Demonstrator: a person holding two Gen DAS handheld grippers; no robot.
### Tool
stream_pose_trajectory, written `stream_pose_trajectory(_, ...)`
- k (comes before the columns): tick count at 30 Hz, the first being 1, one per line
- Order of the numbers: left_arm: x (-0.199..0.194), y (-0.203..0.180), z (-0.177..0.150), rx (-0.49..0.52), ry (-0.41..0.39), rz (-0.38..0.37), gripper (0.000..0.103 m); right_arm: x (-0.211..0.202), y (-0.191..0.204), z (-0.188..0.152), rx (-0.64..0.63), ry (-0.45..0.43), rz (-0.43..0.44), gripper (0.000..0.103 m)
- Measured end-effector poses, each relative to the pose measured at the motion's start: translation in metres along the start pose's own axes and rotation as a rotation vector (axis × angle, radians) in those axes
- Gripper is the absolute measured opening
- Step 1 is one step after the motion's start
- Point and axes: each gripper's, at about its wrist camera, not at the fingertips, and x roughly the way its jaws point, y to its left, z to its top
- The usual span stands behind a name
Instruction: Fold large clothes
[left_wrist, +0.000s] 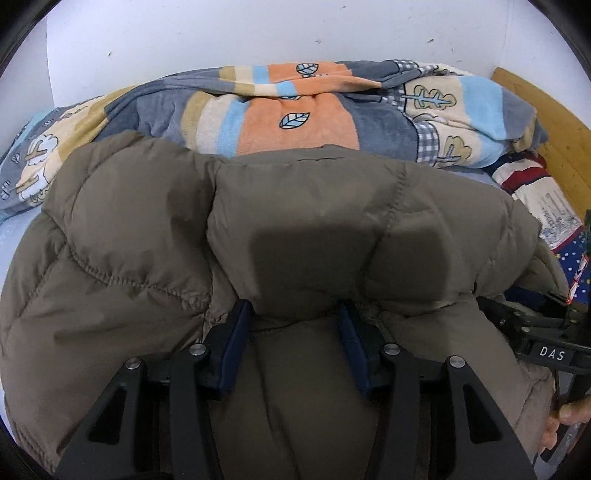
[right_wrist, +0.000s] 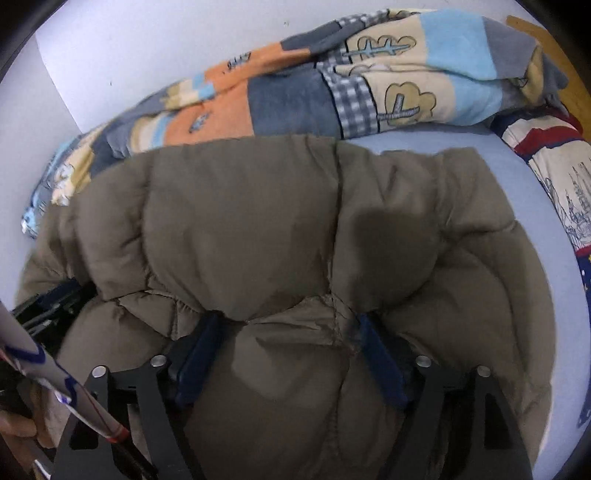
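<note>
Bed (right_wrist: 491, 173) against a white wall; patchwork blanket (left_wrist: 295, 114) bunched along the far side. Olive puffer jacket (left_wrist: 314, 221) lies near, folded over. Left gripper (left_wrist: 295, 325) pinches a padded fold. Right gripper (right_wrist: 291, 332) stands spread, fabric between but unpressed. Judged: fold laid down; next, free the left and regrip.

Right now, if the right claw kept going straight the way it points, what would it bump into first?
Most likely the puffy brown jacket. The right claw already sits against its folded edge, so the padding comes first, long before the patterned blanket behind.
</note>
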Motion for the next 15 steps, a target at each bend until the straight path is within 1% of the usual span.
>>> stream_pose_trajectory(1,0.000,-0.001,0.000,0.006,0.011,0.012,0.050,0.004,-0.002,0.001,0.008,0.004,-0.001,0.085)
stream_pose_trajectory(3,-0.008,0.000,-0.001,-0.003,0.011,0.012,0.050,0.006,0.000,0.001,0.004,0.012,-0.027,0.085)
stream_pose_trajectory(5,-0.035,0.005,-0.013,-0.030,-0.018,-0.017,0.050,0.000,0.001,0.000,0.006,0.023,-0.036,0.085)
stream_pose_trajectory(6,-0.051,0.008,-0.022,-0.041,-0.048,-0.035,0.050,-0.011,0.000,-0.002,0.021,0.030,-0.034,0.084)
stream_pose_trajectory(7,-0.063,0.010,-0.028,-0.045,-0.068,-0.048,0.050,-0.030,0.001,-0.006,0.035,0.006,-0.012,0.081)
stream_pose_trajectory(8,-0.081,0.014,-0.039,-0.050,-0.094,-0.058,0.050,-0.041,0.004,-0.009,0.034,-0.021,0.006,0.079)
stream_pose_trajectory(9,-0.093,0.017,-0.047,-0.049,-0.109,-0.049,0.050,-0.060,0.008,-0.016,0.032,-0.063,0.010,0.079)
stream_pose_trajectory(11,-0.117,0.028,-0.067,-0.048,-0.136,-0.001,0.050,-0.094,0.018,-0.038,-0.005,-0.111,-0.019,0.079)
stream_pose_trajectory(13,-0.121,0.041,-0.081,-0.069,-0.100,0.034,0.050,-0.106,0.024,-0.061,-0.028,-0.112,-0.040,0.079)
stream_pose_trajectory(14,-0.115,0.048,-0.087,-0.085,-0.055,0.051,0.050,-0.106,0.025,-0.069,-0.032,-0.103,-0.052,0.079)
stream_pose_trajectory(15,-0.105,0.055,-0.092,-0.097,0.010,0.046,0.050,-0.101,0.025,-0.082,-0.031,-0.077,-0.070,0.079)
